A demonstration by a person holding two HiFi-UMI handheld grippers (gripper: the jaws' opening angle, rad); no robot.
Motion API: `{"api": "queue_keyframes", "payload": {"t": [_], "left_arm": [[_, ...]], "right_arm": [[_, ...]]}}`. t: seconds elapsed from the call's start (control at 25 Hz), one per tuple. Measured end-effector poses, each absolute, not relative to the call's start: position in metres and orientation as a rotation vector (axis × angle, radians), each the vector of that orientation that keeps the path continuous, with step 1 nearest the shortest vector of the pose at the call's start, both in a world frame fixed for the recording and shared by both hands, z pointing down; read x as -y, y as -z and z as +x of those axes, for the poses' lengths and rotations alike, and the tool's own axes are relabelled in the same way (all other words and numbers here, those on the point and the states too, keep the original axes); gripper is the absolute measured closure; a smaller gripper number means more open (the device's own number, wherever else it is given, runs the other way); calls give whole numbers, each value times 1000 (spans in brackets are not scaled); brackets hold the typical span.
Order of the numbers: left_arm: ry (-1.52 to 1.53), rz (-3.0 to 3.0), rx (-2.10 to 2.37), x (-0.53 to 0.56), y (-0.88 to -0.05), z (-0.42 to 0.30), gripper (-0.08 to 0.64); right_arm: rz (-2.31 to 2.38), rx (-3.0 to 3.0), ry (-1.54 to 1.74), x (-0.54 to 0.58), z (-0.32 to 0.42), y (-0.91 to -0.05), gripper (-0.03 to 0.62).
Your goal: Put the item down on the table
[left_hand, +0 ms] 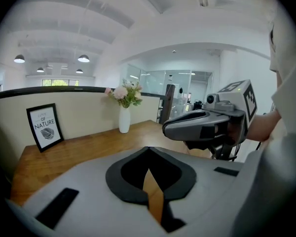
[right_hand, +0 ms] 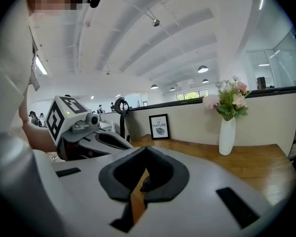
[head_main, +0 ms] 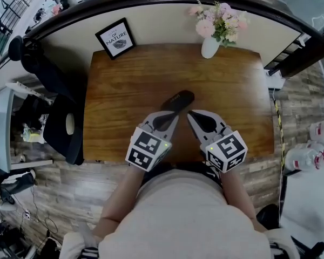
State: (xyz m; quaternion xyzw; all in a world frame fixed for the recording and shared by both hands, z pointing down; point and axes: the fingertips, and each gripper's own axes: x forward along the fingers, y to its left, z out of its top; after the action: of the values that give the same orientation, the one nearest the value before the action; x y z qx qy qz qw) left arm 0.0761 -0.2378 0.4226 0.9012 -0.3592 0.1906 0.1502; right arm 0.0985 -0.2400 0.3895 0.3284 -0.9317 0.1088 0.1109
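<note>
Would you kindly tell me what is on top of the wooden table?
A framed print, a vase of flowers and a dark flat item. The left gripper and right gripper cover the near part of the table, so anything beneath is unseen.

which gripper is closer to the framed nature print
Left. The left gripper is toward the person and right of the framed print; the right gripper lies farther right, beside it.

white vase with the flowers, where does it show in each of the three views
Head view: white vase at the top, right of centre, at the far edge of the table.
Left gripper view: vase left of centre, at mid-height.
Right gripper view: vase at the right, a little below mid-height.
Shared landmark: the framed picture stands left of the vase in all three views.
</note>
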Motion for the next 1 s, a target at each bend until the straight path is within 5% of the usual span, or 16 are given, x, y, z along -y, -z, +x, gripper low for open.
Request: {"api": "queue_keyframes", "payload": {"t": [1.0], "left_arm": [[-490,2532,1024,237,-429,77,548]], "right_arm": [[975,2721,-356,237,104,-399,583]]}}
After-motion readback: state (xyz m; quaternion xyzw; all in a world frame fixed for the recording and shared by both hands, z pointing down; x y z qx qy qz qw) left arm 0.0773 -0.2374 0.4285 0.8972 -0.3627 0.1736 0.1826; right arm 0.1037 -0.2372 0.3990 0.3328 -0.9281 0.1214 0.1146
